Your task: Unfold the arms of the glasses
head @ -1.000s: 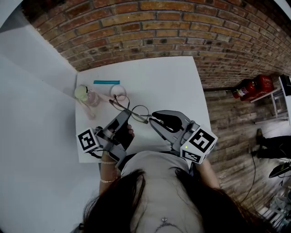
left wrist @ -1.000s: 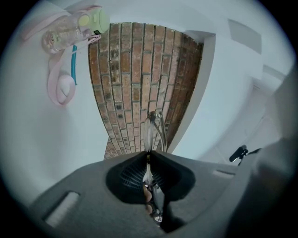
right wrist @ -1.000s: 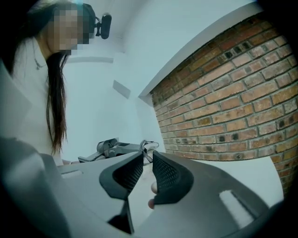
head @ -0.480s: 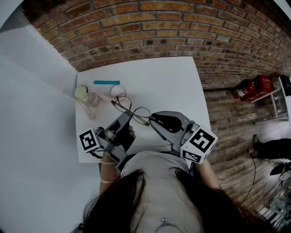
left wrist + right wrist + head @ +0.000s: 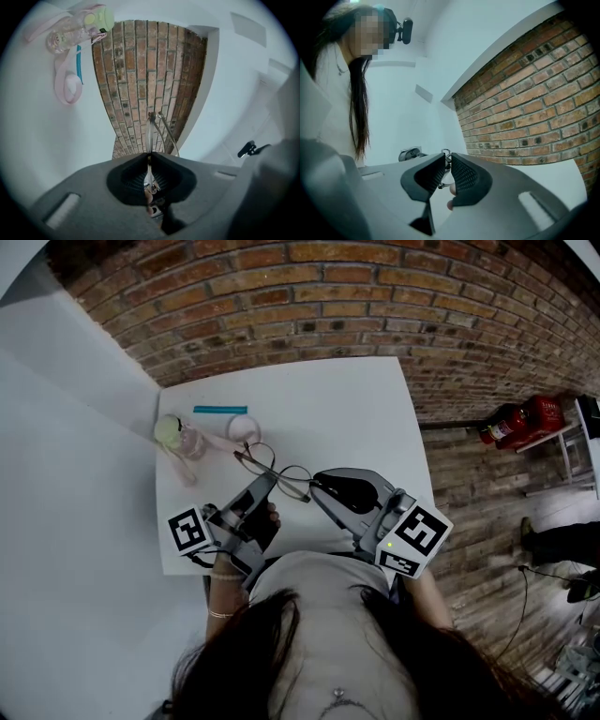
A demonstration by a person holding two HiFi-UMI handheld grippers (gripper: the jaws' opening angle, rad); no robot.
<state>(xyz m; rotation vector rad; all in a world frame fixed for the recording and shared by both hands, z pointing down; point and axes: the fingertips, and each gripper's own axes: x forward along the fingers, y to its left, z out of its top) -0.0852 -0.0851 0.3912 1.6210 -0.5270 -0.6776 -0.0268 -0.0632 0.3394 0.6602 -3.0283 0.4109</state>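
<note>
**A:** Where are the glasses (image 5: 273, 468)?

**B:** Near the bottle (image 5: 178, 435), on its side toward the person, strung between the two grippers over the white table (image 5: 337, 409). They seem to be lifted clear of it.

**A:** What has hold of them?

**B:** Both grippers do. The left gripper (image 5: 266, 484) has its jaws pinched together on the thin wire frame, which shows edge-on running out from between the pads. The right gripper (image 5: 316, 486), farther from the bottle, has its jaws drawn in to a sliver. A small piece of the metal is caught at their tips, probably an arm near its hinge.

**A:** How will they handle?

**B:** I'd say they're very light and springy, and easily bent. The wire is smooth, so it could twist or slide in the ribbed pads.

**A:** Where's the best place to grip?

**B:** Hold the frame at the rim beside the hinge, never on a lens. Take the arm close to the hinge and swing it along its own arc. Pulling at the far tip would flex the wire instead of turning the hinge.
</note>
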